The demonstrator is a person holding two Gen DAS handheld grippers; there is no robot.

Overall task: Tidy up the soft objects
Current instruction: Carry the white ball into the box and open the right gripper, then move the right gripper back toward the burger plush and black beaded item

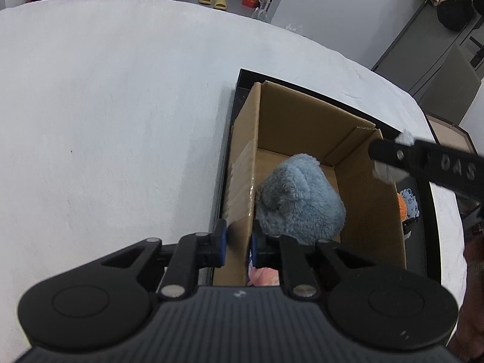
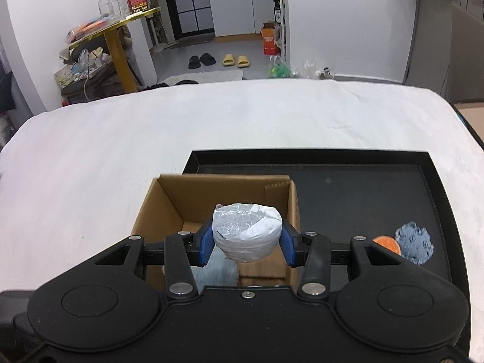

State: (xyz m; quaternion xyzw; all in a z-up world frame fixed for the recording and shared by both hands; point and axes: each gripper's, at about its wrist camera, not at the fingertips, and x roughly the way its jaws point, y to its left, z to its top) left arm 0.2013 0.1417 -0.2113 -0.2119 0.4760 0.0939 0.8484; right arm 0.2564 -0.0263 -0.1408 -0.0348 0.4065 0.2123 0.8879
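Observation:
A brown cardboard box (image 1: 305,124) (image 2: 169,211) stands in a black tray (image 2: 363,187) on a white-covered table. A fluffy blue soft object (image 1: 299,202) lies inside the box, with something pink (image 1: 264,275) beside it. My left gripper (image 1: 239,243) is shut on the box's left wall. My right gripper (image 2: 246,242) is shut on a white plastic-wrapped bundle (image 2: 246,233) and holds it above the box; it also shows at the right of the left wrist view (image 1: 390,158). A blue patterned round object (image 2: 414,242) and an orange one (image 2: 387,243) lie in the tray, right of the box.
White table cloth (image 1: 106,121) spreads left of and beyond the tray. Past the table's far edge are slippers (image 2: 233,60), an orange carton (image 2: 270,41) and a cluttered side table (image 2: 99,39).

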